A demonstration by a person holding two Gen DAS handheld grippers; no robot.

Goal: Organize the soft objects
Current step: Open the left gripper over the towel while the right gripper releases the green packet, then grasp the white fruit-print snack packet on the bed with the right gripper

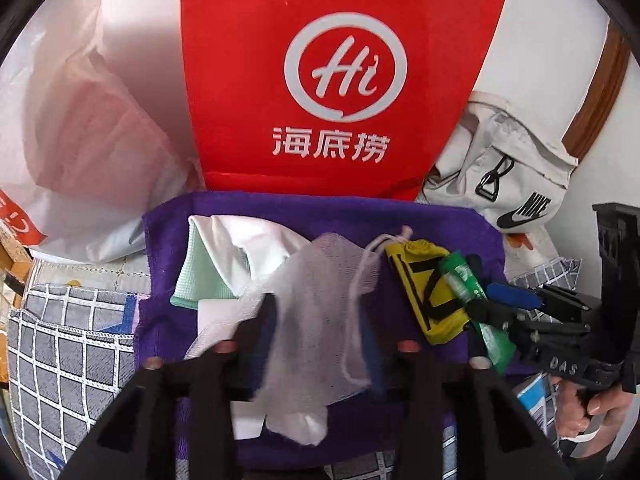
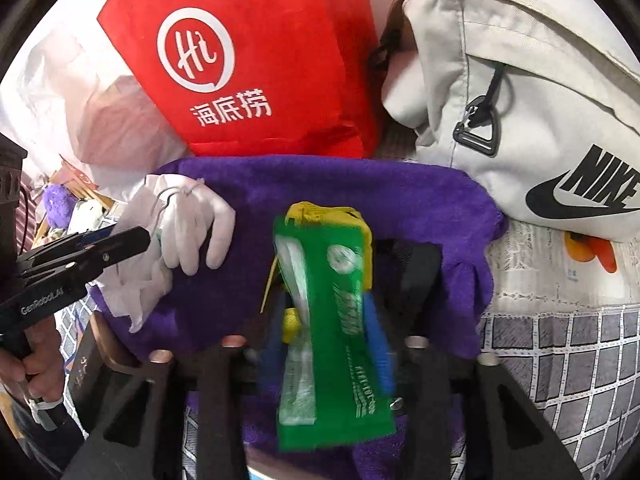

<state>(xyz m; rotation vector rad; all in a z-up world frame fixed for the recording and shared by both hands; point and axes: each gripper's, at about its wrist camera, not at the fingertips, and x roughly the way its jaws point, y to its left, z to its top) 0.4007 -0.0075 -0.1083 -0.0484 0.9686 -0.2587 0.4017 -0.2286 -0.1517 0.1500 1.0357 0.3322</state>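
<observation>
Meanwhile, two handheld grippers are hovering over a purple towel (image 1: 248, 216) spread on a grey checked bedcover (image 1: 76, 344), with a red Haidilao bag (image 1: 340, 80) and a white Nike bag (image 2: 540, 128) propped behind it. Between the partly parted jaws of the left gripper (image 1: 316, 344) a white gauze drawstring pouch (image 1: 320, 320) is draping; whether the pads are pinching it is not clear from either view. Just beside it, a white cloth (image 1: 240, 248) is lying over a mint-green cloth (image 1: 196, 276). Between the fingers of the right gripper (image 2: 324, 340), also standing apart, a green plastic sachet (image 2: 332, 320) is hanging blurred over a yellow pouch (image 2: 320, 212) resting on the towel; it seems to be loose, not gripped. A white glove (image 2: 192, 224) is lying at the towel's left edge. All these pieces are looking light and limp. The gauze is likely to snag and sag, so its gathered cord end is probably offering the surest hold. The sachet's film is looking slippery, so pinching a sealed flat edge is seeming wisest.
</observation>
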